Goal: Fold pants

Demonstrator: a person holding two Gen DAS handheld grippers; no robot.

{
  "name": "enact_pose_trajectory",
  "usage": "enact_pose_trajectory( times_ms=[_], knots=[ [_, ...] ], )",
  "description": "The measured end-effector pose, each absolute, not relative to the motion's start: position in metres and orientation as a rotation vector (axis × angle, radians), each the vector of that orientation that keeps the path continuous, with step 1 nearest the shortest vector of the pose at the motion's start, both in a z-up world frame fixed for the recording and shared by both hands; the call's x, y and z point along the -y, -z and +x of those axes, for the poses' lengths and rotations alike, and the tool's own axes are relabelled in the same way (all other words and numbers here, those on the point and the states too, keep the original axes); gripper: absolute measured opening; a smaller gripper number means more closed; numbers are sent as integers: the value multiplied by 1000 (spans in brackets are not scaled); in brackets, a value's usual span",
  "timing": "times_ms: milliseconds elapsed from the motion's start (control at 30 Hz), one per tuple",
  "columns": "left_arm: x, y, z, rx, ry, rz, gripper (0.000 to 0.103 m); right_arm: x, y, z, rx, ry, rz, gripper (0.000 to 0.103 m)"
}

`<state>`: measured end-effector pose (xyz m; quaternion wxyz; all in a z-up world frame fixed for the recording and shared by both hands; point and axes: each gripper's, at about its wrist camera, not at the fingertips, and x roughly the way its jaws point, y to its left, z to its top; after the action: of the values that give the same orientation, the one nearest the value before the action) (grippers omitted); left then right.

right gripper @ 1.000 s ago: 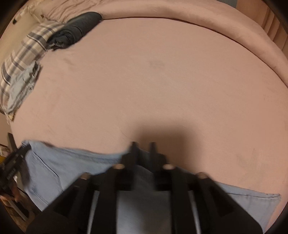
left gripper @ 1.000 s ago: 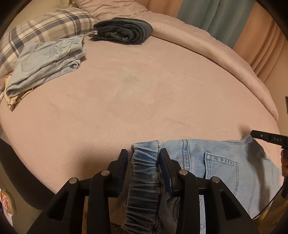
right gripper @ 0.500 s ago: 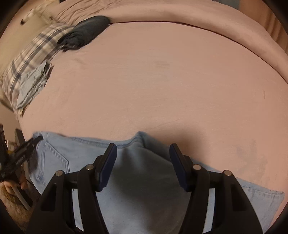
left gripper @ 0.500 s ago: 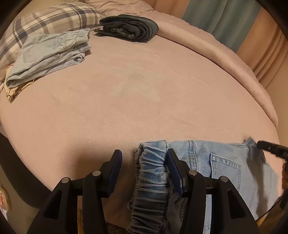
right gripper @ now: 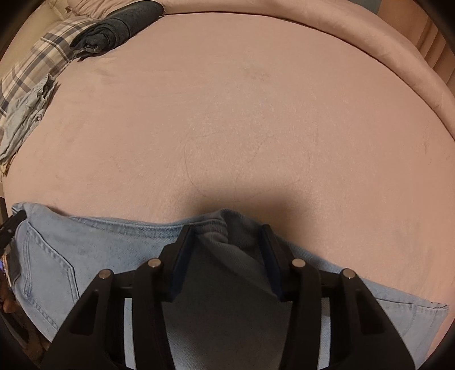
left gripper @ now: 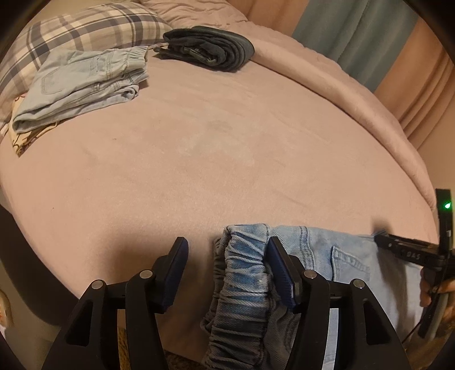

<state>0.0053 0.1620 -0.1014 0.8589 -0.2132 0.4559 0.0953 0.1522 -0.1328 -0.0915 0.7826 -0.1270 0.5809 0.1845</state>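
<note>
Pants (left gripper: 327, 256) lie along the bed's (left gripper: 199, 159) near edge; left gripper (left gripper: 227, 261) opening wide, waistband beside one pad; right gripper (right gripper: 227, 247) closing around a fold, grip unclear.

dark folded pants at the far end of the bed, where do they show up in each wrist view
Left wrist view: the dark folded pants lie at top centre, just right of the plaid pillow.
Right wrist view: the dark folded pants lie at top left, above and right of the plaid pillow.
Shared landmark: the plaid pillow, with folded light jeans resting against it in both views.
</note>
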Motion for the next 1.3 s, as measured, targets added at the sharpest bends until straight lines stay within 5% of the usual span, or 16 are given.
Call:
enact_pose_trajectory(
  times_ms=[800,1300],
  knots=[
    [-121,25,-12,-880,-158,-338,60,123,79,166,-1200,-301,-122,45],
    [-50,20,13,-923,46,-228,68,251,3,96,-1010,-166,53,64]
  ],
)
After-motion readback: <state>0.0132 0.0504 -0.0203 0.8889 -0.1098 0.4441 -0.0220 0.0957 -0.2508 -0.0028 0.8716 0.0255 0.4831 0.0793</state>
